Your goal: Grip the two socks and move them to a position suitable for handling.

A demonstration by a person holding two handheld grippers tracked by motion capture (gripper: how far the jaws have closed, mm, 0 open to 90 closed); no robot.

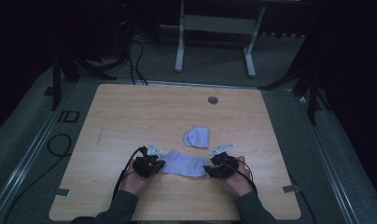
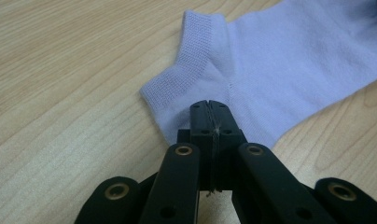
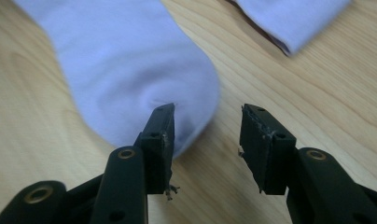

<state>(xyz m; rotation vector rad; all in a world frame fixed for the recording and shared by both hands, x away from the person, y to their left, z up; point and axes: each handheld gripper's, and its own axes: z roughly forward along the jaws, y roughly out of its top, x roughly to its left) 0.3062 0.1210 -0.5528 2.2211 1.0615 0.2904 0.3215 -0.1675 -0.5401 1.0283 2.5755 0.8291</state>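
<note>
Low over the table, left gripper fingers pinching sock heel (cuff end), right gripper fingers spread at toe.

Left gripper jaws meet over heel edge of flat sock; whether fabric is pinched between pads is hidden by jaws themselves. Sock's toe half cut off by right and top edges of left gripper view. In right gripper view, flat sock's cuff end runs off top edge beyond right gripper; toe rim soft, blurred. Folded sock beyond right jaw cropped by top edge. In high view, gripper jaws too dark, too small to read.
</note>
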